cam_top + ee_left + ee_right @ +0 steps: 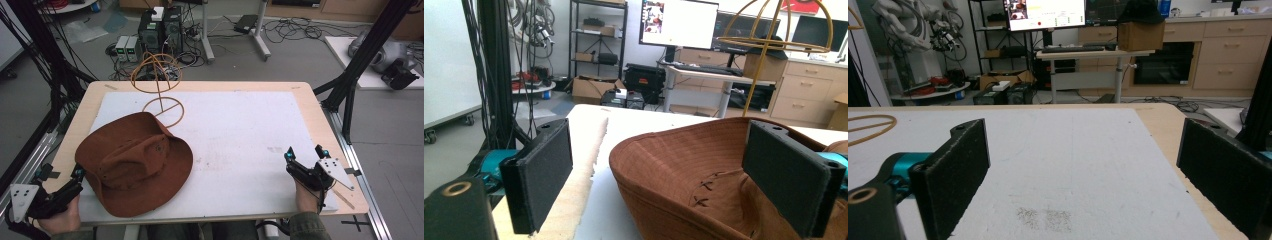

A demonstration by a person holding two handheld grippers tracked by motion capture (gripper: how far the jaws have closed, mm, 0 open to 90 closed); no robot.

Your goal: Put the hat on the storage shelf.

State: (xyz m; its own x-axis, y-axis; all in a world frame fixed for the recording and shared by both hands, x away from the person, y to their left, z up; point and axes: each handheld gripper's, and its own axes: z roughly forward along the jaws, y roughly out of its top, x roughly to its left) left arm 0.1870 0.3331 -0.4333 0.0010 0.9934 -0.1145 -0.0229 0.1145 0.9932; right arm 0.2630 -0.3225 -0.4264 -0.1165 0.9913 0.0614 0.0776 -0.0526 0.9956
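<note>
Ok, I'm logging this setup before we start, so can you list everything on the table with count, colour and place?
hat: one, brown, wide-brimmed, near left of the white mat, crown up
hat stand: one, gold wire, far left, its ring base just behind the hat
mat: one, white, covering most of the tabletop
table: one, light wood
left gripper: black, open, at the hat's near left brim
right gripper: black, open, near right, over bare mat
</note>
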